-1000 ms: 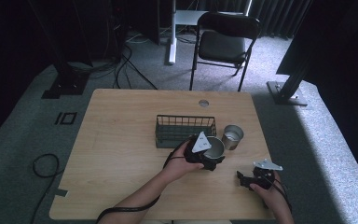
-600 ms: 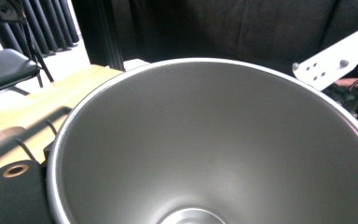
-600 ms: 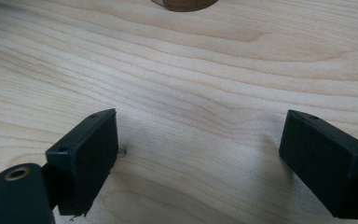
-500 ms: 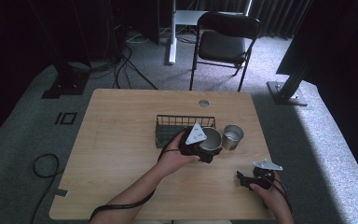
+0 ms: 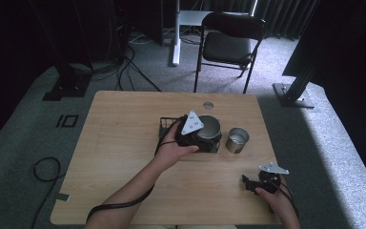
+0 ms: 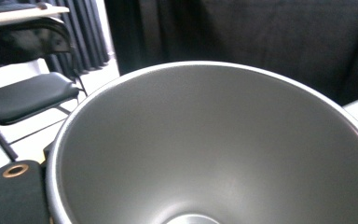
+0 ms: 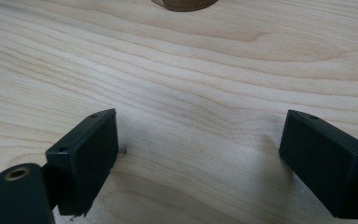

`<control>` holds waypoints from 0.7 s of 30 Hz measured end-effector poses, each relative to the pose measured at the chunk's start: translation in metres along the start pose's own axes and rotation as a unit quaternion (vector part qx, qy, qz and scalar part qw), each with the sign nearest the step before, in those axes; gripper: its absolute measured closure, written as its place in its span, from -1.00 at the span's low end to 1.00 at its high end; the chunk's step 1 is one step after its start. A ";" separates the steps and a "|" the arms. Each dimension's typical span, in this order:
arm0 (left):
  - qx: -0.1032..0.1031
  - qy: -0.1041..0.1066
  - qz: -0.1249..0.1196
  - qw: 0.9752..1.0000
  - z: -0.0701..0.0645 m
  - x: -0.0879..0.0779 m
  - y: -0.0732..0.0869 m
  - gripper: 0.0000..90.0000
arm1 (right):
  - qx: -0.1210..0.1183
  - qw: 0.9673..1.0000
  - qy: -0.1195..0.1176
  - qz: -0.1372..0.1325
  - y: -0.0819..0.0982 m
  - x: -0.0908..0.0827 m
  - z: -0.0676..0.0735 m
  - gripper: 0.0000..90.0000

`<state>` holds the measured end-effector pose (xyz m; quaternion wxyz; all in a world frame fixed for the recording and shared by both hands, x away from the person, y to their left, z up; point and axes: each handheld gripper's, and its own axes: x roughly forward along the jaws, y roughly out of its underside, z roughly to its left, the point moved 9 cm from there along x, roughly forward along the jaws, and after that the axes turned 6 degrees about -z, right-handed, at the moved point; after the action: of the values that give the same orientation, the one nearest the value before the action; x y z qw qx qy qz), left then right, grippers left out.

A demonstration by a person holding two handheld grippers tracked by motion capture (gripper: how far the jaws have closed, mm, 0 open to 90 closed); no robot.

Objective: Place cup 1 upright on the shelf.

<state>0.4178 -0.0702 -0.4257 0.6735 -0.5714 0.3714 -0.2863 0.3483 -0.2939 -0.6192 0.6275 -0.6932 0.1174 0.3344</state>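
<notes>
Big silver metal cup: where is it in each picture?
High view: big silver metal cup mid-table, at the black wire basket, held by the left gripper.
Left gripper view: its inside, close up.
Right gripper view: light wooden table.
Shared landmark: black folding chair, high and left gripper views.

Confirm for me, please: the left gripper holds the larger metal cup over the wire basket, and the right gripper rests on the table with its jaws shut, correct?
Not quite: the right gripper rests on the table with its jaws wide apart, bare wood between them, as the right gripper view shows. The rest stands: the left gripper holds the larger metal cup over the wire basket.
</notes>
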 end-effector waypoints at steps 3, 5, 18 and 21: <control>-0.009 -0.013 -0.006 1.000 0.009 -0.003 -0.005 -0.71 | 0.000 1.000 0.000 0.000 0.000 0.000 0.000 -0.75; -0.018 -0.021 -0.014 1.000 0.018 -0.006 -0.010 -0.71 | 0.000 1.000 0.000 0.000 0.000 0.000 0.000 -0.75; -0.020 -0.115 -0.020 0.993 0.072 -0.012 -0.006 -0.71 | 0.000 1.000 0.000 0.000 0.000 0.000 0.000 -0.75; -0.030 -0.130 -0.020 0.991 0.083 -0.013 -0.001 -0.71 | 0.000 1.000 0.000 0.000 0.000 0.000 0.000 -0.75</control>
<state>0.4789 -0.0139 -0.4165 0.6926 -0.6313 0.2774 -0.2119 0.3483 -0.2939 -0.6192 0.6276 -0.6932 0.1175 0.3345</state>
